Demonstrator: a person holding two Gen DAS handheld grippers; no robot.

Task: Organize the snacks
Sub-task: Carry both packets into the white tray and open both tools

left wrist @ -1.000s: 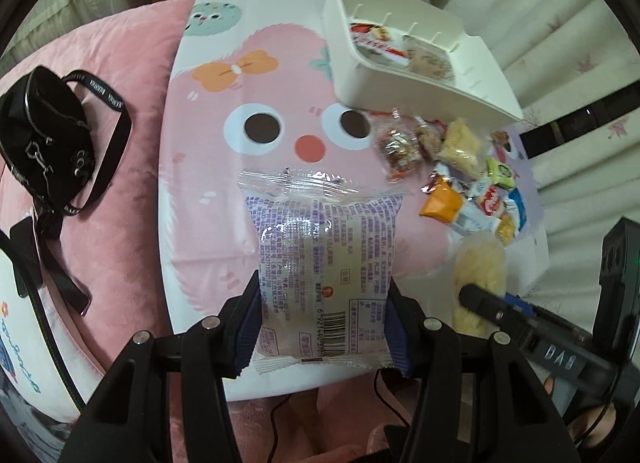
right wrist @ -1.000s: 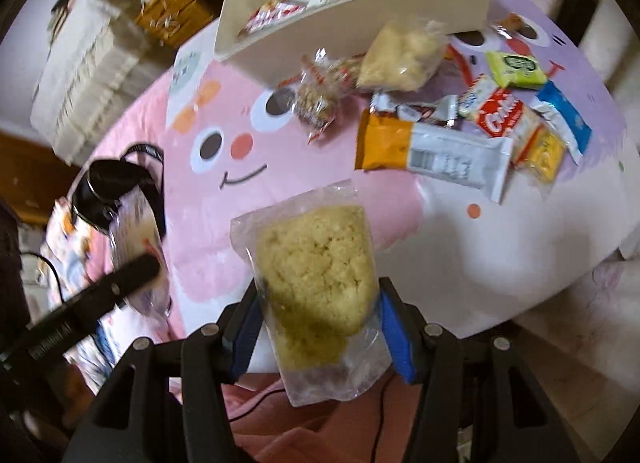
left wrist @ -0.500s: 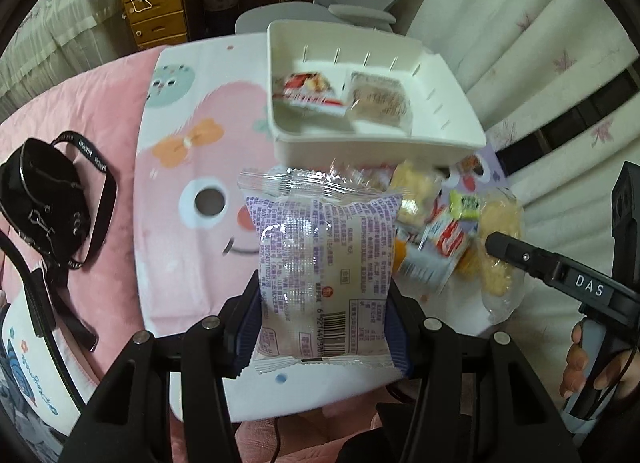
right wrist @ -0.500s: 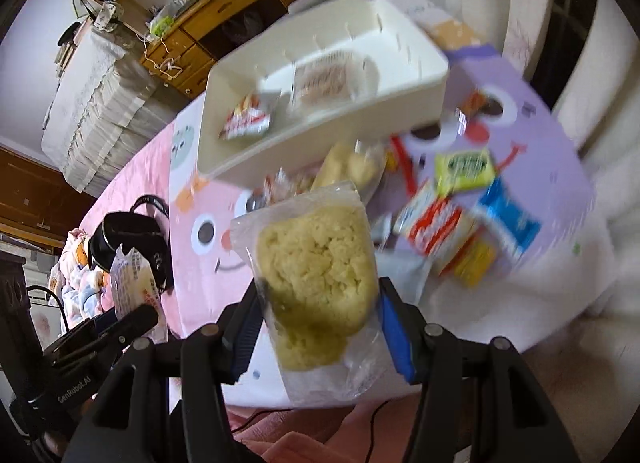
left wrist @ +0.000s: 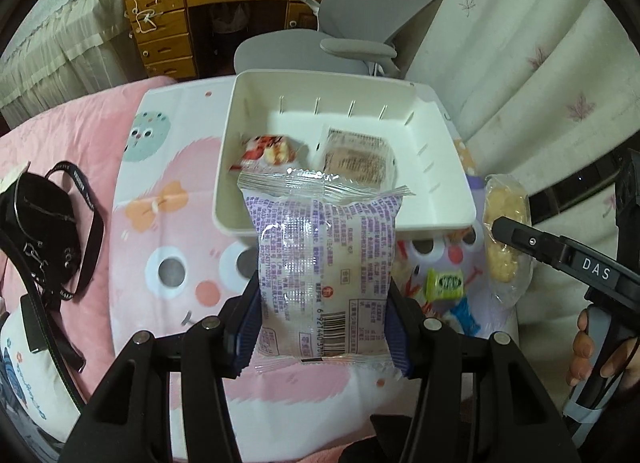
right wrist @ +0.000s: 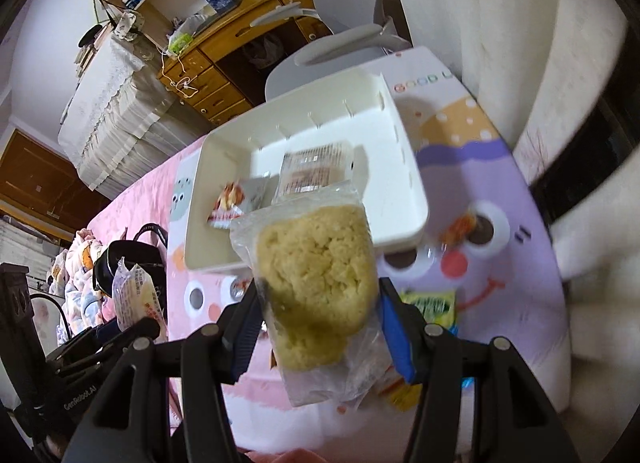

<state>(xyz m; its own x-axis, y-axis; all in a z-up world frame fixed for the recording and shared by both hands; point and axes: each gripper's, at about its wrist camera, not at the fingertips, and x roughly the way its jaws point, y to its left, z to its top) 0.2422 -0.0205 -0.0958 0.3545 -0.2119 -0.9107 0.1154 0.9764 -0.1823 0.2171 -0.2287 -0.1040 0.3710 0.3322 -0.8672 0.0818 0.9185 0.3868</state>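
Readable from my feeds: "DAS" in white letters on the black arm of the right tongs (left wrist: 505, 232), left wrist view. "GenRobot.AI" on the body of the left tongs (right wrist: 140, 327), right wrist view. "GOOD L…", cut off, printed on the cartoon mat (right wrist: 424, 79) at the counter's far edge. Purple-print snack packet (left wrist: 326, 263): barcode digits "6 92744…", rest unclear; the small print is illegible to me.

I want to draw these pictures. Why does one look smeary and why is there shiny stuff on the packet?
Right wrist view: the purple mat and green snack look smeared, likely from motion; the yellow cake stays sharp. Left wrist view: sharper, with white glare on the purple-print packet. Both: round fisheye bending, dark corners.
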